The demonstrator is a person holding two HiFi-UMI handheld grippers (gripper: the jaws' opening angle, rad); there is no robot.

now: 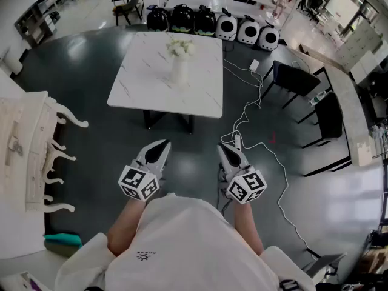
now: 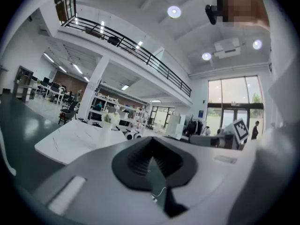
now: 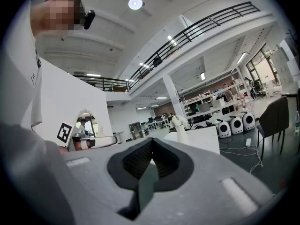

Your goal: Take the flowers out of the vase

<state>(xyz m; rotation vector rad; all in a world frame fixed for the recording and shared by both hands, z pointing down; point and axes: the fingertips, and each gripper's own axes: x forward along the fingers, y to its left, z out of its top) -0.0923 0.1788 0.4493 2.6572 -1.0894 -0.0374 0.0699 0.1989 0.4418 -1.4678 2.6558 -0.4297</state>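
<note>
Presently: I stand back from the white marble table (image 1: 136, 96), both tools held level before me.

Far left, a white carved cabinet (image 1: 24, 144) with curled legs juts toward my left side. Dark floor (image 1: 97, 135) lies open between it and the table's near edge (room enough to step in on that flank).

Left gripper (image 1: 161, 147): jaws pressed together, nothing between them; its own view shows the pads meeting in a single seam. It points toward the table's near edge, well apart from it.

Centre, ahead: the white vase (image 1: 179, 73) stands upright about mid-table, somewhat toward the far edge, and the pale flowers (image 1: 180, 47) sit in its mouth. In the left gripper view the vase (image 2: 108, 126) appears small, above and left of the jaw line. In the right gripper view it (image 3: 181, 132) rises above and right of the jaw line. It is well apart from both pairs of jaws.

Right gripper (image 1: 227, 151): jaws likewise closed tight, empty, well short of the table's near right corner.

Right of that gripper a white cable (image 1: 245, 108) snakes over the floor past the table's right edge. Further right, two dark chairs (image 1: 295, 77) stand beside a long counter (image 1: 348, 102). Behind the table's far edge sits a row of rounded black and white cases (image 1: 225, 26).
</note>
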